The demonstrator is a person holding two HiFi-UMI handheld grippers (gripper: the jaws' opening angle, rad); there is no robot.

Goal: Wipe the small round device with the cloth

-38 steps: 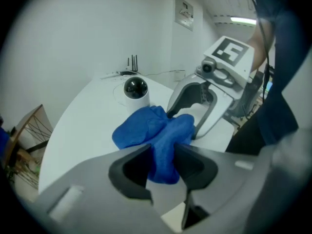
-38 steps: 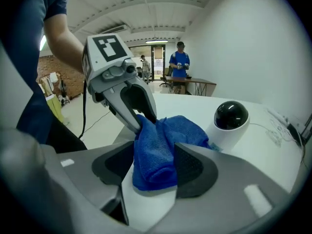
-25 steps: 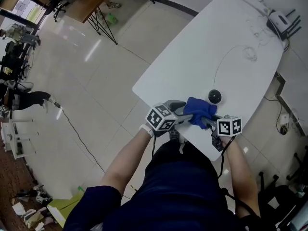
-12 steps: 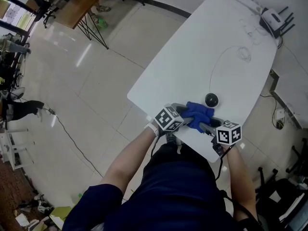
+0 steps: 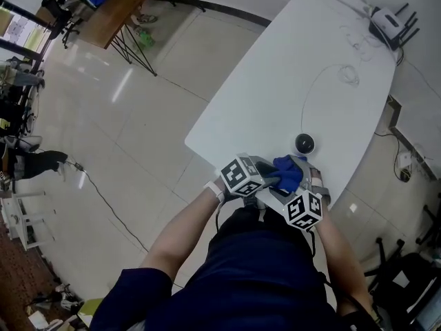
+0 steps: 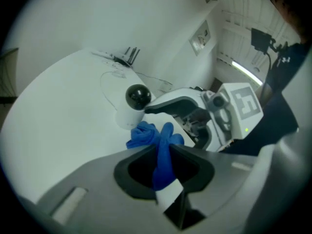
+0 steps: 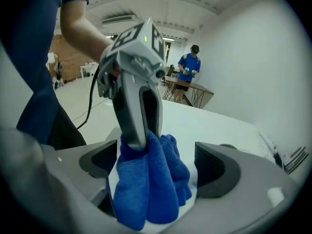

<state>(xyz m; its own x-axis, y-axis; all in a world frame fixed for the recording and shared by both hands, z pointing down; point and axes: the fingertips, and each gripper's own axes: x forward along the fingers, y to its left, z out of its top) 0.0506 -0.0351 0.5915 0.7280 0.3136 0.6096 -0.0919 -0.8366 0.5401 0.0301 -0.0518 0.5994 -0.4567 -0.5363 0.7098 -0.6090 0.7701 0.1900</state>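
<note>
The blue cloth [image 5: 288,171] is bunched at the near edge of the white table [image 5: 275,74], just in front of the small round device [image 5: 304,143], a white body with a black dome [image 6: 136,97]. My left gripper [image 5: 278,178] is closing and pinches a fold of the cloth [image 6: 162,152] next to its white label. My right gripper [image 5: 300,182] points at it from the near side, jaws opening wide. In the right gripper view the cloth [image 7: 146,179] hangs between those jaws [image 7: 156,162], clear of the right pad and gripped from above by the left gripper's fingers [image 7: 134,130].
A router with antennas [image 5: 389,25] and a thin cable [image 5: 324,81] lie at the table's far end. The table edge runs right under both grippers, with tiled floor [image 5: 138,116] to the left. A person in blue [image 7: 187,69] stands by a wooden table far off.
The right gripper has let go of the cloth, opened wide and shifted left toward the left gripper. The left gripper has closed on the cloth.
</note>
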